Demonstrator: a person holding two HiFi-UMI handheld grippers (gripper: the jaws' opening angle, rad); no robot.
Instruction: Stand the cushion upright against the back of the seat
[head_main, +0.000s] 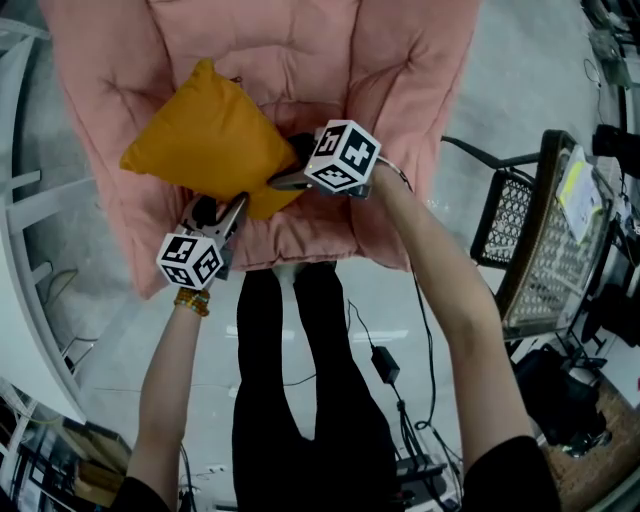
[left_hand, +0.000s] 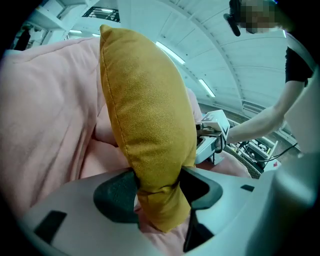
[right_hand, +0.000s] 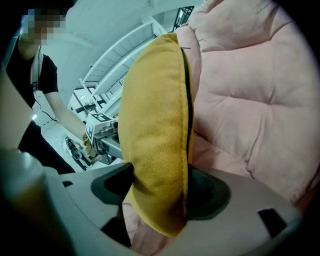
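Gripping the yellow cushion (head_main: 205, 135) with both tools. My left gripper (left_hand: 157, 192) is clamping its lower corner, fabric bunching between the pads. My right gripper (right_hand: 160, 192) is clamping the lower edge just beside it, the dark seam lying against one pad. The cushion is standing on edge over the pink seat (head_main: 400, 90), toward its front edge, with the padded back rising behind. I cannot tell whether it is touching the back.
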